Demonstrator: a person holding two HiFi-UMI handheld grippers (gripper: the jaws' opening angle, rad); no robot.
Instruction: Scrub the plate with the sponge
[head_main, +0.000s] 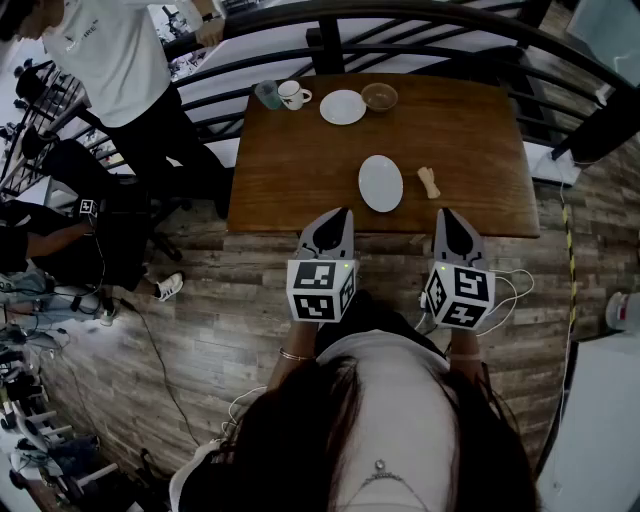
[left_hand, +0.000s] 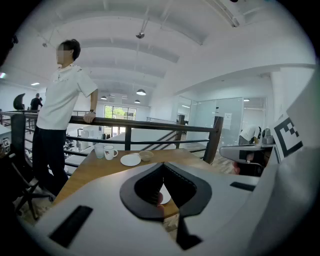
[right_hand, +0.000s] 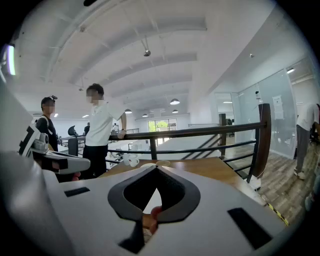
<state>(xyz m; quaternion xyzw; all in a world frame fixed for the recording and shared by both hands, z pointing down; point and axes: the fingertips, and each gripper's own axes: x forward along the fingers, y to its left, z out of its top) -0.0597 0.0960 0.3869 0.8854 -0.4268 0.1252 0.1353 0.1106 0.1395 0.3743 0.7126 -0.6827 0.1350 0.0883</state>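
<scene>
A white oval plate (head_main: 380, 183) lies near the front of the wooden table (head_main: 290, 170). Just to its right lies a small tan sponge (head_main: 429, 181). Both grippers hover side by side off the table's front edge, pointing at it and slightly down. My left gripper (head_main: 343, 212) is shut and holds nothing, its tip just short of the plate's near left. My right gripper (head_main: 447, 213) is also shut and empty, a little in front of the sponge. In the left gripper view the jaws (left_hand: 162, 164) meet, with a sliver of the plate (left_hand: 164, 196) showing behind them. The right gripper view shows its jaws (right_hand: 156, 167) closed as well.
At the table's far edge stand a glass (head_main: 267, 94), a mug (head_main: 293, 95), a round white plate (head_main: 343, 107) and a brown bowl (head_main: 379, 97). A dark railing (head_main: 420, 50) runs behind the table. A person in a white shirt (head_main: 110, 50) leans on it at the left.
</scene>
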